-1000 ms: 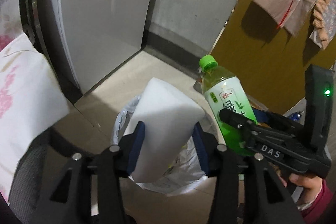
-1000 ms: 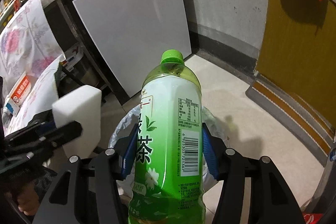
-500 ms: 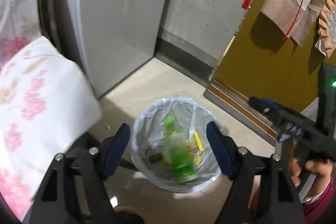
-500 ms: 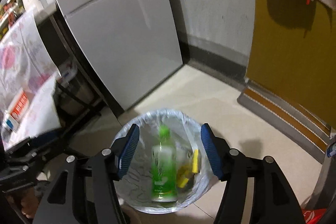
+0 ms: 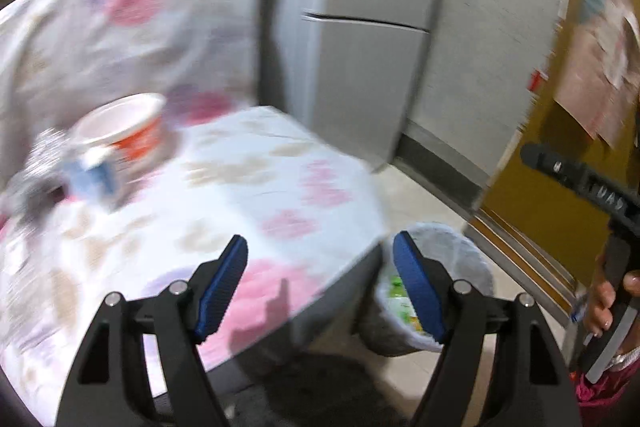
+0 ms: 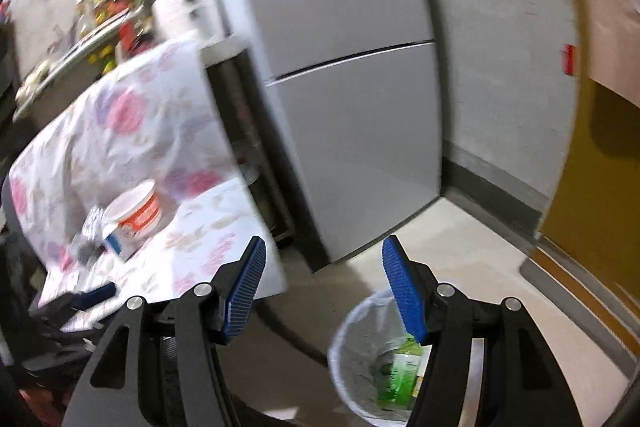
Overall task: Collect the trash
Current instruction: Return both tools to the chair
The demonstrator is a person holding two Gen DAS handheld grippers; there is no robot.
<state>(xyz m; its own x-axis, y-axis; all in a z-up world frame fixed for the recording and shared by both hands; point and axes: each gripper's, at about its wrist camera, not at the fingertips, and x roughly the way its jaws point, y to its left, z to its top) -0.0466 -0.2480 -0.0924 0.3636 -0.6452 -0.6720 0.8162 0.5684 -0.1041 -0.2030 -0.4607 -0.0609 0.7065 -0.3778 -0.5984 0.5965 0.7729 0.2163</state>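
My left gripper (image 5: 320, 283) is open and empty, above the corner of the table with the floral cloth (image 5: 260, 187). Far left on the table stand a white and orange paper bowl (image 5: 124, 135), a small blue and white carton (image 5: 94, 171) and a blurred silvery wrapper (image 5: 36, 163). My right gripper (image 6: 322, 287) is also open and empty, high above the floor. Below it stands the lined trash bin (image 6: 352, 331) with the green tea bottle (image 6: 400, 375) inside. The bowl (image 6: 136, 211) shows at the left of the right wrist view. The bin (image 5: 452, 255) sits just past the table corner.
A grey fridge (image 6: 340, 107) stands behind the table and bin. A yellow door (image 5: 540, 167) closes off the right side. A person's hand (image 5: 600, 307) holds the other tool at the right edge. A cluttered shelf (image 6: 100, 27) is at the back left.
Both grippers opened over the bin: the white foam block and the green bottle dropped in. Both then rose and swung left, bringing the table into view.
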